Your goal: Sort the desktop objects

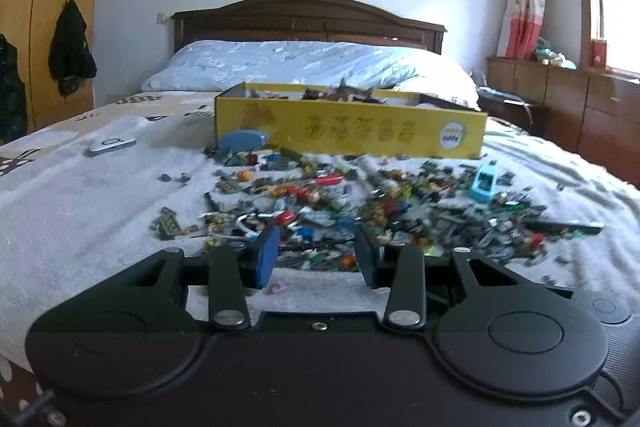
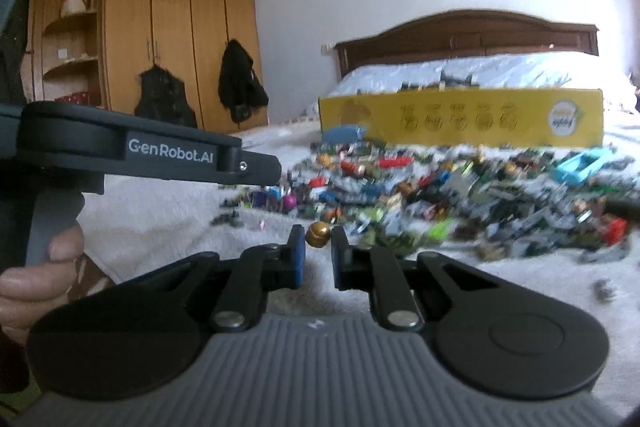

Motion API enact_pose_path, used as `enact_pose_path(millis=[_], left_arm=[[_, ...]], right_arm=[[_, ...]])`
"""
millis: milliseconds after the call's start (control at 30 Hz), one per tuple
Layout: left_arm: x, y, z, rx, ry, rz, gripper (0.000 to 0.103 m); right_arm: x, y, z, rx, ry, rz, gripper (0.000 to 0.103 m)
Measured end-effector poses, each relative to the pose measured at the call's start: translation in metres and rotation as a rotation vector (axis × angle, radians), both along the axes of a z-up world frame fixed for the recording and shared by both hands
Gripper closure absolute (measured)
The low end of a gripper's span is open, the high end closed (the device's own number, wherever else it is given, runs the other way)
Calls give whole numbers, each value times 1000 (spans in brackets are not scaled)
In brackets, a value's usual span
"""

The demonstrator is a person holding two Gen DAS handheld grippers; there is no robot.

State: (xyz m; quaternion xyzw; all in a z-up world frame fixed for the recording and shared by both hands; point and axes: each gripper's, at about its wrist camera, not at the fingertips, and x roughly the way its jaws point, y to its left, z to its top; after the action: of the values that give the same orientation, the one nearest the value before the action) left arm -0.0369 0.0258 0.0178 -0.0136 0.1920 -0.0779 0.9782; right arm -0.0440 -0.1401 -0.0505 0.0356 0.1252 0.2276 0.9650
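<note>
Left wrist view: the left gripper (image 1: 318, 259) hovers over the near edge of a heap of small toy bricks (image 1: 360, 211) spread on a white blanket (image 1: 100, 227). Its blue-padded fingers (image 1: 267, 259) stand partly apart with nothing between them; only loose bricks lie beyond the tips. A yellow box (image 1: 352, 131) sits just behind the heap, its long wall facing the camera, more pieces showing above its rim. A light blue piece (image 1: 485, 183) lies on the heap's right side, and a small silver device (image 1: 111, 145) rests well apart to the left. Left of the heap the blanket is bare out to the bed's edge; on the right, bricks reach nearly to the edge.

Right wrist view: the right gripper (image 2: 318, 247) has its fingers drawn narrow on a small golden round piece (image 2: 318, 235), pinched at the tips above the blanket. The heap begins just beyond and runs rightward to the frame's edge. The left gripper's body crosses from the left, a hand (image 2: 40, 267) on its handle, over bare blanket.
</note>
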Motion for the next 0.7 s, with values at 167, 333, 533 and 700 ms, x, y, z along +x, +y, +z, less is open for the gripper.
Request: enact_pose_path(millis=[167,333,533,700], left_arm=[[-8,-8,12,1,2,-15,64],[-13,-11,27,-5,-6,-24,64],[-7,-15,33,-5,-8,-25,64],[7,-14,30,-42,40,-40,64]], right_arm=[[-8,-17,9,29,-9,-50,87],[-14,-27,19,63,-17,-62,87],[-21,-34,31,61,-40,-64,87],[-24,-36,39,24,-82,-82,87]])
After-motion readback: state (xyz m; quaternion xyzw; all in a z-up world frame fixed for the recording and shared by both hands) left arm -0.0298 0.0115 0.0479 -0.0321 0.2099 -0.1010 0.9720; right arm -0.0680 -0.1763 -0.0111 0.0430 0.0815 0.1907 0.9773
